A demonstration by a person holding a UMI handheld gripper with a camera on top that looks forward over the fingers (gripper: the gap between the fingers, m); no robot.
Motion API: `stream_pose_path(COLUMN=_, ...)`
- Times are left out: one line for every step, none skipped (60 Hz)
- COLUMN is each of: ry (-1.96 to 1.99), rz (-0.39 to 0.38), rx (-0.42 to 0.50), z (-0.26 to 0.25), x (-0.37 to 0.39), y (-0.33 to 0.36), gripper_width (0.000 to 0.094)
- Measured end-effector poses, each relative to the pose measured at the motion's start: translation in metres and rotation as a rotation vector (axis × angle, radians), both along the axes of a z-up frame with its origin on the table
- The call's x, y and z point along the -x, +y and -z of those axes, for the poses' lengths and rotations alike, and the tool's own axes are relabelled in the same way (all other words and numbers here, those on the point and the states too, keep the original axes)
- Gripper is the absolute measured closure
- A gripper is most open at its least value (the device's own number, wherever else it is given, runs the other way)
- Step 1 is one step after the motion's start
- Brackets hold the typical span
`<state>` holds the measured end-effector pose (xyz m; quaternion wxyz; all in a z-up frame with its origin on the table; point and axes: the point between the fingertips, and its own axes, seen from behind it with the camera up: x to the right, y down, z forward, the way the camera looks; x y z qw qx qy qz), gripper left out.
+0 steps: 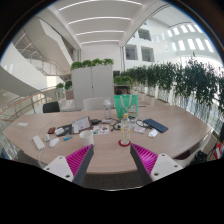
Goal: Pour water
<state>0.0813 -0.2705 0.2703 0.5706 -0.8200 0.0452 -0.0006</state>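
My gripper is open and empty, held above the near edge of a long wooden table. Its magenta pads stand wide apart. Just ahead of the right finger, a small pale cup rests on a red coaster. A white cup stands ahead of the left finger. Farther back, beyond the fingers, two green translucent containers stand upright near the table's middle. Nothing lies between the fingers.
Papers, a dark flat object and small items are scattered over the table. A black chair stands at the far left. Tall green plants line the right side, and balconies rise at the left.
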Motion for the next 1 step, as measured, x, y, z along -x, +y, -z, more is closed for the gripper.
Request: stream_pose_path(ry=0.002, rz=0.002, rx=0.003, z=-0.0017, x=0.0026, y=-0.0051, gripper_width=0.0107)
